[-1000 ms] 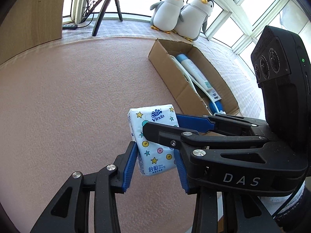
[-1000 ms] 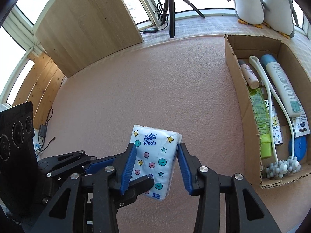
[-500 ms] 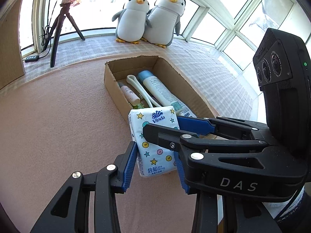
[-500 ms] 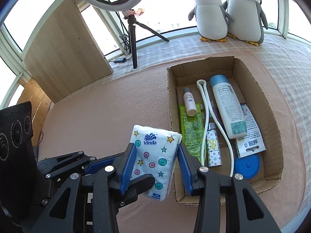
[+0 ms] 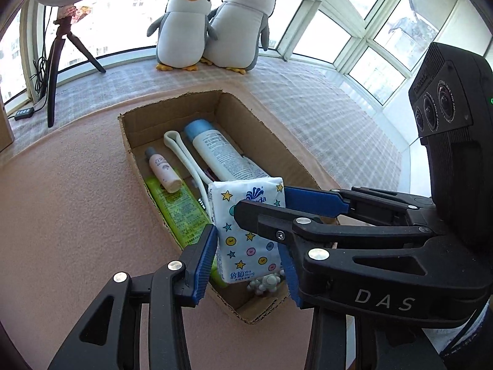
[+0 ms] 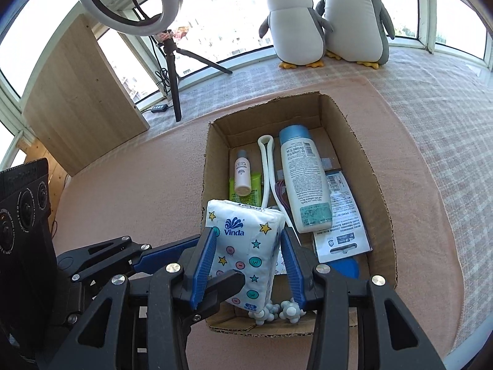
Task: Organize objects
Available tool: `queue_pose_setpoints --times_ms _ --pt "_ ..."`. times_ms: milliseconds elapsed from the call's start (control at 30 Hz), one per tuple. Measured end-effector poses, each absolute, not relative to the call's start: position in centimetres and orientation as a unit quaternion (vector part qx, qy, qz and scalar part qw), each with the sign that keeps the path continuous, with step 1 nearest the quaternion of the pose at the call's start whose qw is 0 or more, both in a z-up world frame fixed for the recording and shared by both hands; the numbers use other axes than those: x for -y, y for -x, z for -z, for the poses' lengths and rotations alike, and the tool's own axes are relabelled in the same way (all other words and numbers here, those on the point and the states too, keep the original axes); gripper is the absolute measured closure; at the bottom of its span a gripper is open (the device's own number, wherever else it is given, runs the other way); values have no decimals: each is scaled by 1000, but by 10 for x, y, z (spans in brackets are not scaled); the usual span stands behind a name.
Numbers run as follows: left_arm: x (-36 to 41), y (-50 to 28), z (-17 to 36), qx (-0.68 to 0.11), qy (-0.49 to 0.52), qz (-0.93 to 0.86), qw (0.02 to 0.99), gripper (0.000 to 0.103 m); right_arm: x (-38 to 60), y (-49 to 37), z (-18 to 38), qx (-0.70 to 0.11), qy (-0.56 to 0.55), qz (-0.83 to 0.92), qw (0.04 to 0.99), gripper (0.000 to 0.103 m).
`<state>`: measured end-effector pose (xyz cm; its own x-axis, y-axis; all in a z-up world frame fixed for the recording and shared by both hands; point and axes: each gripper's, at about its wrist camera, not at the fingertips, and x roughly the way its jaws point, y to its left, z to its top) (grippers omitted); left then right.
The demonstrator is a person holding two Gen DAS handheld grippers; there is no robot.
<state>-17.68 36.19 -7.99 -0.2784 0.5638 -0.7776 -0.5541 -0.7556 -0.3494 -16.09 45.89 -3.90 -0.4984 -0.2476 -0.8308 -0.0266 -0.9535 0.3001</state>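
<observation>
Both claws are on the tissue pack [image 5: 246, 231] at once: the left claw [image 5: 246, 259] pinches it from its sides, and the right claw [image 6: 246, 262] clamps it crosswise. The pack hangs upright over the near end of the box [image 6: 382, 215] on the pink surface [image 6: 138, 191]. Below it lie a lotion bottle [image 6: 303, 182], a small bottle [image 6: 242, 174] and a green tube [image 5: 177, 212].

Bright daylight, sharp focus, strong fisheye bend

Sun pours through the white-framed bay windows [image 5: 354, 30], overexposed to white glare behind the two grey-and-white plush penguins [image 6: 326, 21]; the brown cardboard box [image 6: 366, 166] holds soft inner shadow, and frame corners vignette black.
</observation>
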Motion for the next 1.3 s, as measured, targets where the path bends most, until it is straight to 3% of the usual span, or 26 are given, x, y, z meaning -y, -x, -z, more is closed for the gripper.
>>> queue_pose_setpoints --times_ms 100,233,600,900,1000,1300 --pt "-365 179 81 5 491 -802 339 37 -466 161 37 134 -493 858 56 59" --pt "-367 180 80 0 491 -806 332 35 -471 161 36 131 -491 859 50 52" --pt "-347 180 76 -1 486 -820 302 20 -472 160 37 133 -491 860 41 47" --pt "-304 175 64 -12 471 -846 249 15 -456 154 28 133 -484 864 33 43" --pt "-285 170 58 -16 462 -856 230 15 -443 151 25 127 -479 868 33 36" --pt "-227 146 44 -25 446 -875 185 15 -392 137 14 93 -468 878 42 35"
